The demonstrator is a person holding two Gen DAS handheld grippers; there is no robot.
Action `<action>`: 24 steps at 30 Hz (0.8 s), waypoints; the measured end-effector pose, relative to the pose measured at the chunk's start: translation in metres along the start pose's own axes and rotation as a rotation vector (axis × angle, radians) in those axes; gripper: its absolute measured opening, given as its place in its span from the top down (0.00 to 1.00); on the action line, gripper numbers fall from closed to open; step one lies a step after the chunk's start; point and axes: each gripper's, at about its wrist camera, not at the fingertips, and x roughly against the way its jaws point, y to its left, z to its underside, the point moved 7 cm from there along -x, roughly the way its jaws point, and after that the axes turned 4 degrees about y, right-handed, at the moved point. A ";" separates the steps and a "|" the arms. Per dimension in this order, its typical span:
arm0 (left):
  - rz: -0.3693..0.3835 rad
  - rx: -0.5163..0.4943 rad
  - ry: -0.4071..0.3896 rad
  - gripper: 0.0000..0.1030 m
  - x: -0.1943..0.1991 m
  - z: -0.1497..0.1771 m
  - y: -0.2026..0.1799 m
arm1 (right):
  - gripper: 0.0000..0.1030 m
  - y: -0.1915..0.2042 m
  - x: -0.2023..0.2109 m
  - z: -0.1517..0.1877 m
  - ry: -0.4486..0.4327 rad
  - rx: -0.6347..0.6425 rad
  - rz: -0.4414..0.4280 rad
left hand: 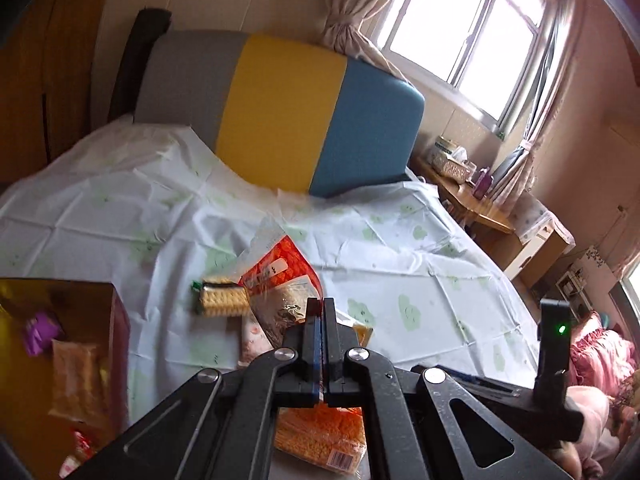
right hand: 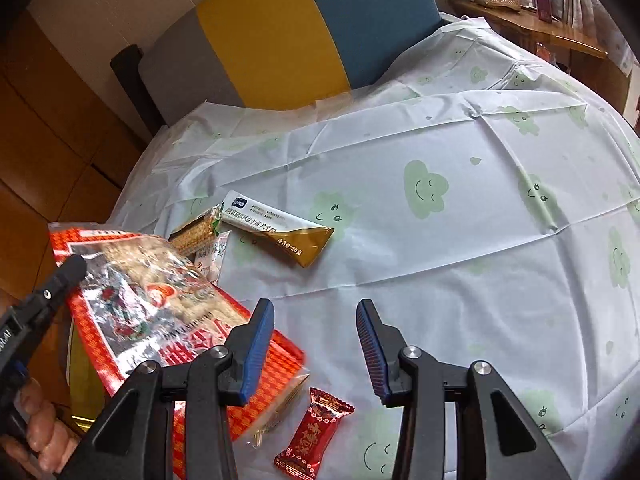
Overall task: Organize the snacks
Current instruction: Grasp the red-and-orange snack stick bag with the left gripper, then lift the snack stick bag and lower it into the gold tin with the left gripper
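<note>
While several snacks already lie in the gold-lined box at our eight o'clock in the left wrist view, most of the sorting is not yet done; inside it we make out a purple wrapper, a peach-coloured pouch and something red and white towards seven o'clock, too blurred to name.

Moving right, the left gripper has its fingers pressed together, and we judge that they pinch the thin film of the red-checked packet; in the right wrist view that packet sits tilted at nine o'clock, partly over the box, with the left gripper's tip on its upper left edge; so we read this as one packet on its way in.

Around it the pile remains: a biscuit pack at ten o'clock of the left gripper, a pink packet just beside it, and an orange bag under the gripper at six o'clock.

Further right, on the cloud-print cloth, a white-and-gold sachet lies at eleven o'clock of the right gripper, and a red candy at six o'clock; the right gripper stands spread, with nothing between its fingers; these loose pieces still need a place, so we put the task at under halfway.
</note>
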 end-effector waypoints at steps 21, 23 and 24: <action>-0.043 0.070 -0.097 1.00 0.129 -0.021 0.077 | 0.38 0.081 -0.036 0.054 0.167 0.358 -0.118; -0.051 0.083 -0.095 1.00 0.141 -0.019 0.088 | 0.37 0.085 -0.040 0.059 0.179 0.383 -0.108; -0.059 0.087 -0.098 1.00 0.150 -0.018 0.094 | 0.36 0.085 -0.041 0.061 0.182 0.392 -0.102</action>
